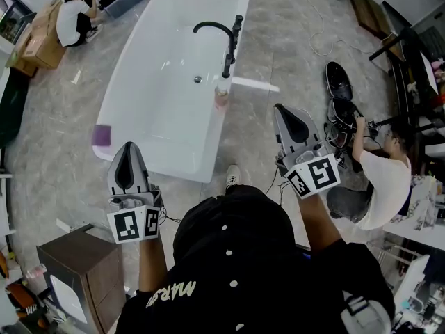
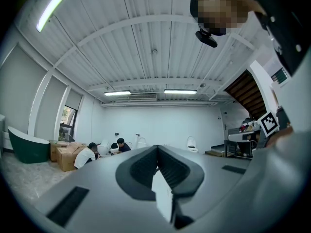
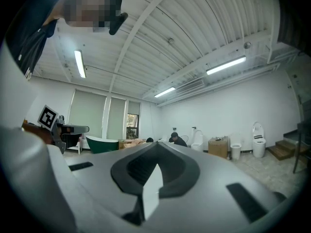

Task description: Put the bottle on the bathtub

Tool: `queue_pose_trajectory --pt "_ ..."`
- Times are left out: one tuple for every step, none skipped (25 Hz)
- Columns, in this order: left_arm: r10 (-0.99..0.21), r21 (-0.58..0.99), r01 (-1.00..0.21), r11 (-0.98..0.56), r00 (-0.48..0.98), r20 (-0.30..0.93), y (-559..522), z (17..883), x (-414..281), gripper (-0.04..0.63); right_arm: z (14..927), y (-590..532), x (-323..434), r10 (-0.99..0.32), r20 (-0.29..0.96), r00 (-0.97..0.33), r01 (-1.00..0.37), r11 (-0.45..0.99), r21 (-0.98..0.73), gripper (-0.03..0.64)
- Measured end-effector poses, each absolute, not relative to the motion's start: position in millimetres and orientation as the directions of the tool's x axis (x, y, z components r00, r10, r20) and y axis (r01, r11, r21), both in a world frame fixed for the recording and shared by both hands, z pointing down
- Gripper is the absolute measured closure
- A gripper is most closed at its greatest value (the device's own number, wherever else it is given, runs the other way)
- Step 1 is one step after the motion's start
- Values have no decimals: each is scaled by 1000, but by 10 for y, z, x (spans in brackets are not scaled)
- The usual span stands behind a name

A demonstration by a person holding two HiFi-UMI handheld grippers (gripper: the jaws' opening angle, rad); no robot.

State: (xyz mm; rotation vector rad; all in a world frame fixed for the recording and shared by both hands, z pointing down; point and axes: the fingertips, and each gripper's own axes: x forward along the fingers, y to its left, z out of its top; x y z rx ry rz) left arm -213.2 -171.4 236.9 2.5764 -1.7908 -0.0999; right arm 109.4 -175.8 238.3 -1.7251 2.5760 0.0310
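A white bathtub point(image 1: 174, 61) with a black faucet point(image 1: 221, 32) fills the middle of the head view. A small pink bottle point(image 1: 221, 96) with a white pump top stands upright on its right rim, just below the faucet. My left gripper point(image 1: 128, 147) is held near the tub's near left corner, shut and empty. My right gripper point(image 1: 280, 108) hangs right of the tub, a short way from the bottle, also shut on nothing. In the left gripper view the left gripper point(image 2: 156, 148) points level across the room, as does the right gripper point(image 3: 156, 145) in its own view; neither shows the tub.
A purple block point(image 1: 101, 135) sits on the tub's near left rim. A brown cabinet point(image 1: 76, 270) stands at the lower left. One person point(image 1: 69, 19) crouches by cardboard boxes point(image 1: 42, 37) at the upper left; another person point(image 1: 379, 186) sits right of me beside black items point(image 1: 341, 96).
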Motion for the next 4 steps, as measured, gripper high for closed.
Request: queue_pose_trajectory --pt "-936 38 -936 -349 347 -51 -1716 2368 -2130 584 2384 -1762 1091 -923 -45 -381 -924 382 -5 614" --pt "-936 37 -936 -350 348 -52 -1719 2366 -2127 584 2385 -1766 1087 -923 -46 -383 -924 383 -5 614" --pt "-936 37 -936 -350 348 -53 -1722 2364 -2125 584 2386 -1771 1084 -922 -46 -384 -923 385 -4 614" --pt "-936 37 -936 -351 349 -55 -1726 2362 -2123 584 2388 -1776 1081 -922 -47 -385 -923 386 -4 614"
